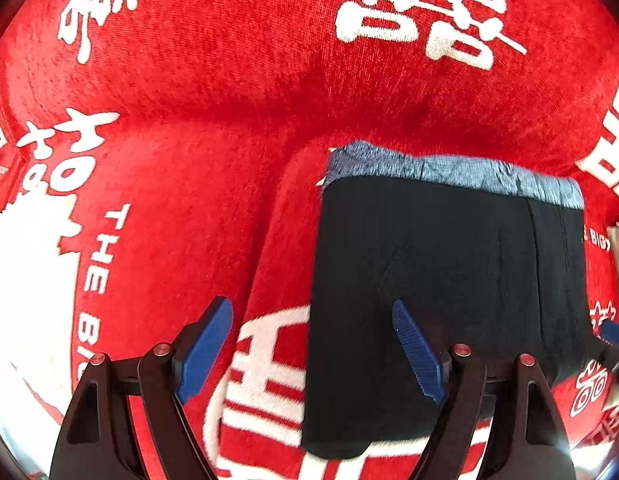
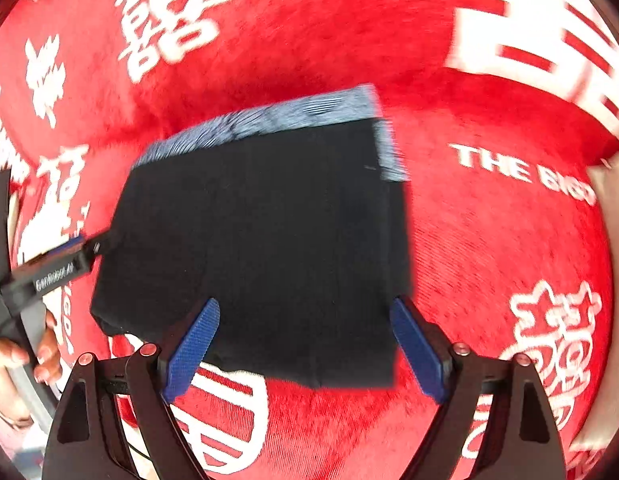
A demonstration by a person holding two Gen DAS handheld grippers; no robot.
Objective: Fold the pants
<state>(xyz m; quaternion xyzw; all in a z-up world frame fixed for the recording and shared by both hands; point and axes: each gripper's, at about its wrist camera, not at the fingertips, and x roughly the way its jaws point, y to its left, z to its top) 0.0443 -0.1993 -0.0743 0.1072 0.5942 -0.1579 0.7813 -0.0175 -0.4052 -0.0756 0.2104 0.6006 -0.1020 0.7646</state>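
Black pants (image 1: 449, 280) sit folded into a compact rectangle on the red blanket (image 1: 229, 100), blue-grey waistband at 12 o'clock. Left gripper (image 1: 313, 344) and right gripper (image 2: 305, 340) both hang over it, jaws spread wide, holding nothing.

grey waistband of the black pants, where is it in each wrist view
Left wrist: the grey waistband runs along the top edge of the black pants, right of centre.
Right wrist: the waistband tilts across upper centre.
Shared landmark: the red blanket with white characters.
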